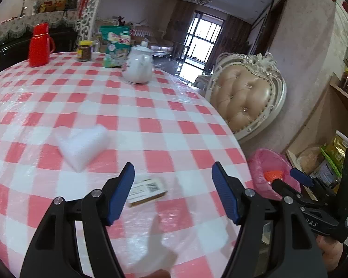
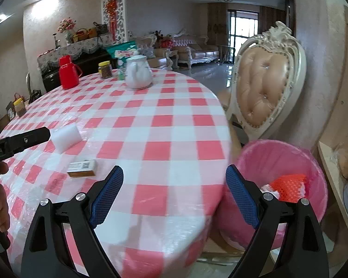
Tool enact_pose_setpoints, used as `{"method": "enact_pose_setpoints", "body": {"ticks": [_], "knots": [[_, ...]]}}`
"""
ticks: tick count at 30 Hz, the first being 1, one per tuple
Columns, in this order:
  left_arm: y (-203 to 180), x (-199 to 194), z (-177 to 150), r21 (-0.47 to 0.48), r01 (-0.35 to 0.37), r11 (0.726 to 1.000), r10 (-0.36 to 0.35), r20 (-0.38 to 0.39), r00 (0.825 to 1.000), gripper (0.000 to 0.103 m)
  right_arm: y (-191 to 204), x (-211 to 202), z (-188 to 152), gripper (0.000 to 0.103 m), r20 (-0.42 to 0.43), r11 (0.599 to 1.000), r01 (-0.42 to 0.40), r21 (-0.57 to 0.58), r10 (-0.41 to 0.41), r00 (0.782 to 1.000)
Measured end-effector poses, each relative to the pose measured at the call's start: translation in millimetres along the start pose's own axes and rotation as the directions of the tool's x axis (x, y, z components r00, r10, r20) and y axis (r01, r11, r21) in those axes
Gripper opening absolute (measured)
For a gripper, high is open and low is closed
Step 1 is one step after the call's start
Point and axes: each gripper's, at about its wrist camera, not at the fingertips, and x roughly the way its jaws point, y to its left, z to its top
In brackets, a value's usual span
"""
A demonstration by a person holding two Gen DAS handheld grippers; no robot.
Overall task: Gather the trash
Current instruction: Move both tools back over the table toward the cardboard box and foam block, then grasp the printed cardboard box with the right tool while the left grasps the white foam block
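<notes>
The round checked desk (image 1: 164, 106) carries a white foam block (image 1: 81, 146) and a small labelled box (image 1: 148, 190); a pink bin (image 2: 278, 162) beside its edge holds orange netting (image 2: 287, 187). The left gripper (image 1: 174, 194) is spread, empty, tilted down above the box. The right gripper (image 2: 174, 194) is spread, empty, over the desk's edge.

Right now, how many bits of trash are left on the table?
2: a white foam block mid-table, and a small box nearer the edge. Others may be hidden.
</notes>
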Motion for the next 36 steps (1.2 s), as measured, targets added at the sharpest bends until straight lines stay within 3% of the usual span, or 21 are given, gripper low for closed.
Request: {"method": "enact_pose_setpoints", "body": {"ticks": [12,24,36], "knots": [[56,-21,-1,-0.048,-0.049,0.998,0.050,0.016,0.999,0.067,63,17,-2,0.085,-0.036,0.996,-0.066,-0.062,0.063,0.997],[81,-24,6,-0.076,-0.057,0.995,0.059,0.027,0.998,0.067,125,40,-2,0.085,-0.100,0.980,-0.144,-0.135,0.132,0.986],[105,-14,11,-0.107,-0.094,0.990,0.096,0.020,0.995,0.067,162,80,-6,0.084,-0.195,0.969,-0.185,-0.163,0.152,0.969]]}}
